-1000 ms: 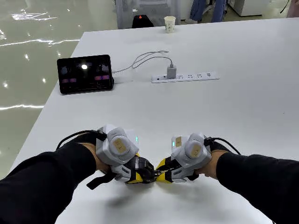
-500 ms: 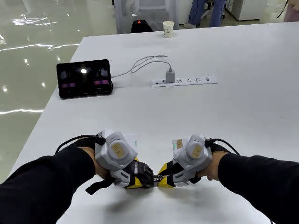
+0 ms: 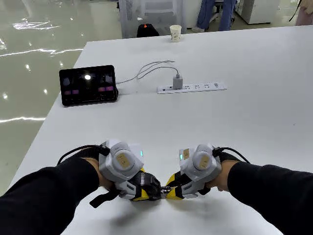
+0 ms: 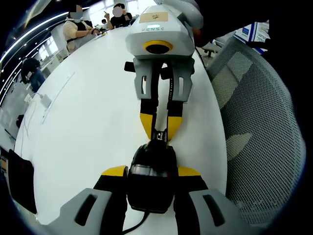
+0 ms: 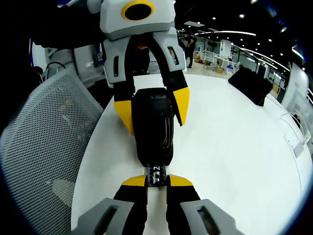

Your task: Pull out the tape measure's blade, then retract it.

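Black digits, roughly "2 2", on the blade [image 5: 155, 172] poking from the tape measure [image 5: 153, 122], at the right gripper [image 5: 156, 182] tips. Small lettering [image 4: 153, 29] on the right gripper housing, left gripper view: too blurred. Its tan sticker [image 4: 153, 17]: unreadable.

Tape measure [image 3: 150, 183] in left tongs [image 3: 143, 185], blade [image 5: 155, 175] in right tongs [image 3: 169, 188] to its right; tablet [image 3: 88, 84], power strip [image 3: 193, 87] behind on table [image 3: 210, 132].

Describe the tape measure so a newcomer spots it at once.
On the white table, near its front edge, the left gripper clamps a black case: that is the tape measure. What sets it apart is the short numbered blade sticking out of it into the right gripper.
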Demonstrator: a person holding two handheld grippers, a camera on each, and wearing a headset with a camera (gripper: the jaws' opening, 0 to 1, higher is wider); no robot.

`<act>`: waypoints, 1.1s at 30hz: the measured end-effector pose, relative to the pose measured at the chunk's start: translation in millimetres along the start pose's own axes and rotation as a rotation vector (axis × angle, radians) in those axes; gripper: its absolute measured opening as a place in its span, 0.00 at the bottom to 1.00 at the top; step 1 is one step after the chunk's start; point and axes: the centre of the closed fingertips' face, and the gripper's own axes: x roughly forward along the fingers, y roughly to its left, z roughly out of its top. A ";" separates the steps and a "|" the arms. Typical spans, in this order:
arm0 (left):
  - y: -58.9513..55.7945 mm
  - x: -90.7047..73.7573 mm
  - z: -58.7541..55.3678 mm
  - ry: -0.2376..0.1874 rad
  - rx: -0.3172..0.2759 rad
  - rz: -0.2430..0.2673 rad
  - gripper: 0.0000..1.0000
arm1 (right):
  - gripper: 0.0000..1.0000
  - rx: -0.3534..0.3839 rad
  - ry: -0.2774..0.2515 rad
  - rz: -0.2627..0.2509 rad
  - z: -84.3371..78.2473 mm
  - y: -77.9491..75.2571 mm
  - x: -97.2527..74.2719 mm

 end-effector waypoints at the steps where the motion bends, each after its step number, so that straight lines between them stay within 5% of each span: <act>1: 0.1 -0.1 0.0 0.000 0.000 0.000 0.30 | 0.10 0.001 0.000 0.001 -0.2 -0.2 -0.3; 33: 0.2 0.8 0.2 0.001 -0.001 -0.003 0.30 | 0.11 0.012 0.024 -0.005 -20.0 -2.8 -19.1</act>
